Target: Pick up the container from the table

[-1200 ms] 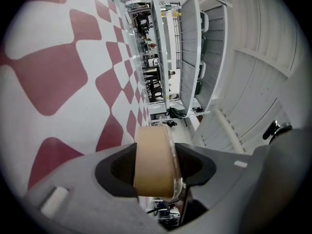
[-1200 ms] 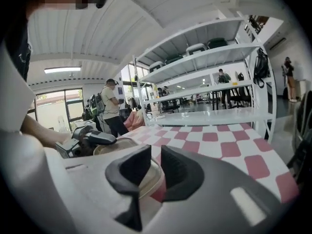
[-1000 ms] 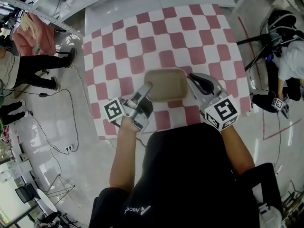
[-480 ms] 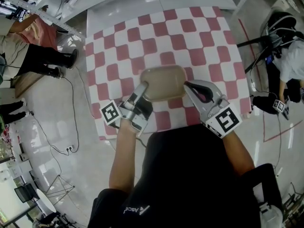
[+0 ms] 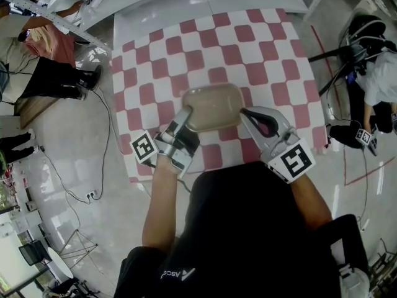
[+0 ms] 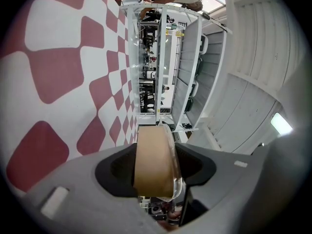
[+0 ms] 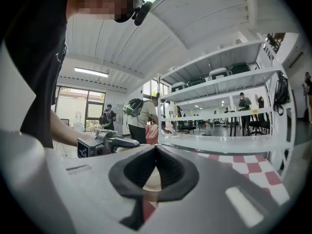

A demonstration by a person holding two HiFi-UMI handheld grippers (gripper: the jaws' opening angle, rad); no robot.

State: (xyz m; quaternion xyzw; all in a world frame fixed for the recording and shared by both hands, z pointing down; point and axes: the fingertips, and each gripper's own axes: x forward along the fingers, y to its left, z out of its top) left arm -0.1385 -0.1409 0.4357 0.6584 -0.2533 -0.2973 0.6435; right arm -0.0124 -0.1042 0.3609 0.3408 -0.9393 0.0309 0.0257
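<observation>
A tan, shallow container (image 5: 213,107) with a clear rim hangs over the pink-and-white checked tablecloth (image 5: 205,48), held from both sides. My left gripper (image 5: 186,112) is shut on its left end. In the left gripper view the tan wall (image 6: 152,167) fills the gap between the jaws of that gripper (image 6: 156,147). My right gripper (image 5: 244,112) meets the container's right edge, with its tips closed on the rim. In the right gripper view the jaws of the right gripper (image 7: 156,147) meet at the tip, the container (image 7: 152,180) shows pale behind them, and the left gripper (image 7: 105,143) sits across from them.
Beyond the checked cloth lies a white tabletop (image 5: 186,5). People stand on the shiny floor at the left (image 5: 43,73), and another person (image 5: 378,79) is at the right. A cable (image 5: 93,166) trails on the floor. White shelving (image 7: 219,82) stands behind the table.
Both grippers and the container have shifted slightly up the picture, away from the near table edge. The right gripper has risen and turned a little. Both grips are unchanged.
</observation>
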